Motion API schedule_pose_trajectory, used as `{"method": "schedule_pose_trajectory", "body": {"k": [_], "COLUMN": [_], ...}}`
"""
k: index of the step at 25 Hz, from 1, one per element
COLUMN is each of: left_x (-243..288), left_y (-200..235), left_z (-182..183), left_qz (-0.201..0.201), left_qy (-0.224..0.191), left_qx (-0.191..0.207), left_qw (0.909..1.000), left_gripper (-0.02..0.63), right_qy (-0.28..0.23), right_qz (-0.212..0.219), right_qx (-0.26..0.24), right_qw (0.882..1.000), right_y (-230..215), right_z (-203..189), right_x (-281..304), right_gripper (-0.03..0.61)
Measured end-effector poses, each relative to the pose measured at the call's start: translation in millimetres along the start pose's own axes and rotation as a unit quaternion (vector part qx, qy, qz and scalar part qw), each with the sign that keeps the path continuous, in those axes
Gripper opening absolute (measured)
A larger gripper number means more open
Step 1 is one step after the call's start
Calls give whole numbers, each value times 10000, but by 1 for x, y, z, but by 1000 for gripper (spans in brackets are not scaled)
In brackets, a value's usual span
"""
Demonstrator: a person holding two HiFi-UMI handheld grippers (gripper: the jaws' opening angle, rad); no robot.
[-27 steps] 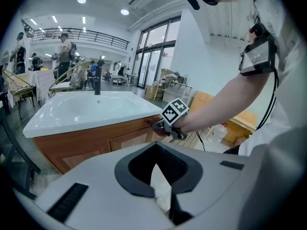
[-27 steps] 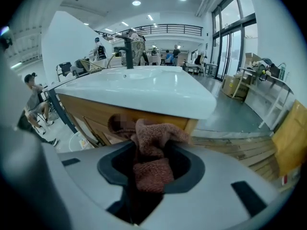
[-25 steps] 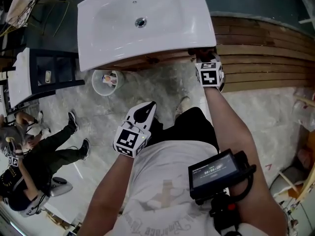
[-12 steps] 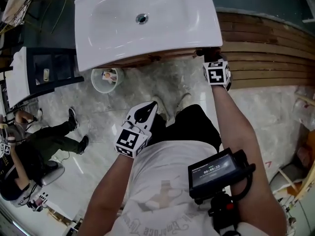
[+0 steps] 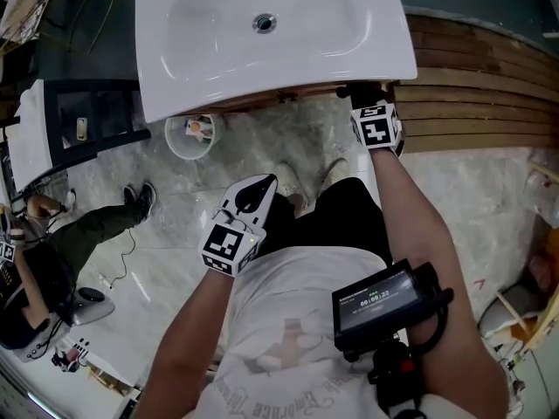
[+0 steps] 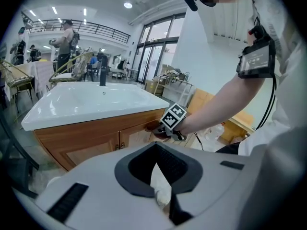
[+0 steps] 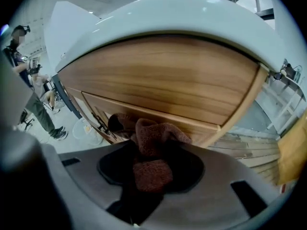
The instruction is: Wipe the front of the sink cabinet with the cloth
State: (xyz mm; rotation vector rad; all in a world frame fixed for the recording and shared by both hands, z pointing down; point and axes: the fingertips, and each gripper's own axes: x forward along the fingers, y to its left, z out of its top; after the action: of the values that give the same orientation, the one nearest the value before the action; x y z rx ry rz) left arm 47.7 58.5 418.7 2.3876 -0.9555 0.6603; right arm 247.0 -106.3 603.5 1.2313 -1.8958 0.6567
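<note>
Nearest, low in the head view, a small screen (image 5: 382,307) is strapped to the person's right forearm. Just beyond it, at centre left of that frame, the left gripper (image 5: 253,195) hangs by the waist, well apart from the woodwork. In its own view its jaws are drawn close together, with only a narrow pale sliver between them that I cannot identify. It carries nothing of the task.

Farther on, at the upper right of the head view, the right gripper (image 7: 151,176) reaches in under the basin's lip. Its jaws pinch the brown cloth (image 7: 152,133), which bunches out ahead of the fingertips. The cloth appears to press on the cabinet front (image 7: 163,75) at a rail below the top panel, near the cabinet's right corner.

The front's long axis runs side to side. From the cloth, nearly all the wood, door knobs (image 6: 121,146) included, lies toward the left of the right gripper's frame. I judge the coming stroke to be a sideways sweep leftward along the grain, with the cloth kept against the panel. The right arm is the one placed for it; the left is too far back to help.

Above the cabinet sits the white sink (image 5: 262,33). On the floor to its lower left stands a pale bin (image 5: 192,138), and a seated person (image 5: 79,234) is at the frame's left edge.
</note>
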Motion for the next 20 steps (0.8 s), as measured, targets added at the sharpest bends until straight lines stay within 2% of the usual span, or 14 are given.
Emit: {"method": "schedule_pose_trajectory", "body": {"k": [20], "left_x": [-43], "left_y": [47], "left_z": [-27], "left_qz": [198], "left_qy": [-103], "left_qx": [-182], "left_qw": [9996], "left_gripper": [8], "right_qy": [-227], "right_qz": [1193], "right_qx": [-102], "right_qw": [9925], "right_y": [157], "right_z": [41], "right_x": [44], "right_gripper": [141]}}
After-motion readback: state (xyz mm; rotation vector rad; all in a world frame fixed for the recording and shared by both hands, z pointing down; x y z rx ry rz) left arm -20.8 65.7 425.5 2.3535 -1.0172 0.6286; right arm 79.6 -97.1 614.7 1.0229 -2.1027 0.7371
